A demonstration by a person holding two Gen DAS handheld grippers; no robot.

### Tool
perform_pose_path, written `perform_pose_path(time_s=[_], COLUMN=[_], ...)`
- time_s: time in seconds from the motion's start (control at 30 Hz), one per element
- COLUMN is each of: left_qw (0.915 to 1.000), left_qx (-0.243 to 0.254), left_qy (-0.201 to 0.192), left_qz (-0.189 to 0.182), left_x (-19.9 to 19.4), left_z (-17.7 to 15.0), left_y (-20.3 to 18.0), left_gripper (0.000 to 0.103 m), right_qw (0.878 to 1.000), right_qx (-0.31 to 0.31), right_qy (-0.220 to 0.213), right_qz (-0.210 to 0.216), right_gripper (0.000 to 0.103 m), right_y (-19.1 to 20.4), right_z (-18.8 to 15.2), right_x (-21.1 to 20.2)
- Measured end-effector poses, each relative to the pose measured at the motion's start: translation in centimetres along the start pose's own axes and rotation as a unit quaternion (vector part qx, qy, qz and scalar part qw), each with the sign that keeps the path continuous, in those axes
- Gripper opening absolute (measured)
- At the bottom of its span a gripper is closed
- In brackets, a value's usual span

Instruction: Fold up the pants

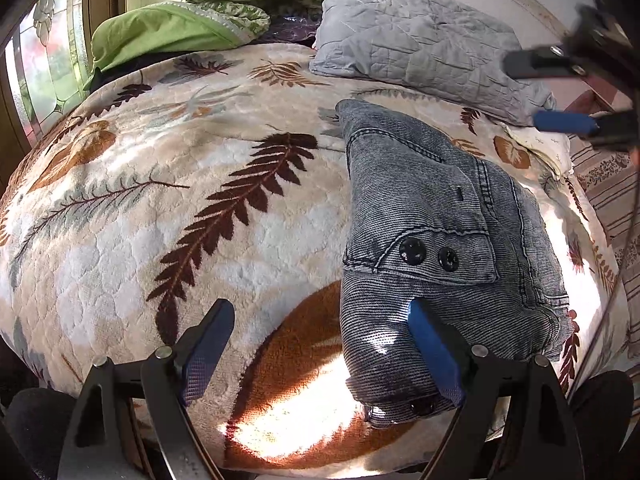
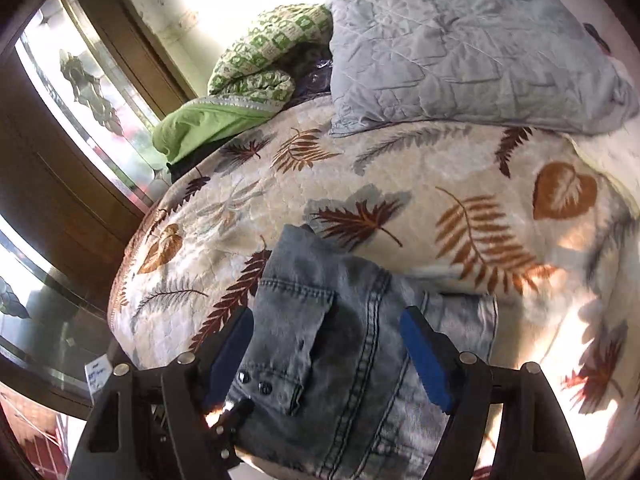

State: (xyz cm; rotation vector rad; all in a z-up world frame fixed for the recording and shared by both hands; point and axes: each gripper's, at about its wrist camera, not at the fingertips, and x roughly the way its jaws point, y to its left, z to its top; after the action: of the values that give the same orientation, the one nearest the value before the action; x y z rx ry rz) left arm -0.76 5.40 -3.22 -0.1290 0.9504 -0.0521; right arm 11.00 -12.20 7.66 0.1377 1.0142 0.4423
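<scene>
The pants (image 1: 432, 240) lie folded into a compact bundle on the bed (image 1: 168, 240), toward its near right part. Both the left hand-held gripper (image 1: 320, 352) and the right hand-held gripper (image 2: 332, 352) hang above them with jaws spread, gripping nothing, probably because the fold looks complete.

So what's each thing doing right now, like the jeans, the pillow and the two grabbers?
jeans: folded into a compact bundle, lying on the blanket
leaf blanket: spread flat over the bed
grey pillow: lying at the head of the bed
green bedding: bunched up beside the pillow
left gripper: open, holding nothing, one finger over the jeans
right gripper: open, above the jeans, gripping nothing
</scene>
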Motion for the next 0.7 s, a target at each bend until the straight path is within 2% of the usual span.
perform_pose_path(time_s=[0.1,0.17,0.27,0.37,0.4,0.43,0.5,0.57,0.63,0.7], left_qw=[1.0000,0.9999,0.9998,0.9996,0.9996,0.9995,0.9993,0.9992,0.9993,0.9994], left_qx=[0.003,0.006,0.005,0.000,-0.001,-0.002,-0.008,-0.011,-0.010,-0.010], left_qy=[-0.003,-0.005,-0.004,0.000,-0.001,0.000,0.003,0.004,0.003,0.001], left_qz=[-0.005,-0.008,-0.019,-0.029,-0.030,-0.032,-0.037,-0.039,-0.036,-0.034], left_x=[0.0,0.1,0.2,0.4,0.4,0.5,0.6,0.6,0.6,0.6], left_z=[-0.1,-0.1,-0.1,-0.1,-0.1,-0.1,0.0,0.0,-0.1,-0.2], left_y=[0.0,0.1,0.3,0.5,0.6,0.7,0.8,0.9,0.8,0.8], left_gripper=[0.089,0.089,0.089,0.089,0.089,0.089,0.089,0.089,0.089,0.089], right_qw=[0.997,0.991,0.979,0.966,0.961,0.957,0.960,0.968,0.978,0.983], right_qx=[-0.032,-0.057,-0.098,-0.116,-0.121,-0.123,-0.111,-0.085,-0.033,0.009], right_qy=[0.068,0.114,0.157,0.208,0.223,0.235,0.227,0.206,0.181,0.161], right_qz=[-0.005,-0.031,-0.085,-0.103,-0.113,-0.119,-0.122,-0.118,-0.099,-0.082], right_gripper=[0.079,0.079,0.078,0.075,0.046,0.032,0.025,0.024,0.025,0.030], right_y=[2.7,4.5,6.6,7.2,7.1,6.9,6.4,5.6,4.2,2.8], right_z=[3.9,5.4,6.2,5.9,5.6,5.4,5.3,5.3,5.3,5.2], right_x=[5.1,8.9,13.6,17.0,17.8,18.3,18.3,17.6,17.0,16.5])
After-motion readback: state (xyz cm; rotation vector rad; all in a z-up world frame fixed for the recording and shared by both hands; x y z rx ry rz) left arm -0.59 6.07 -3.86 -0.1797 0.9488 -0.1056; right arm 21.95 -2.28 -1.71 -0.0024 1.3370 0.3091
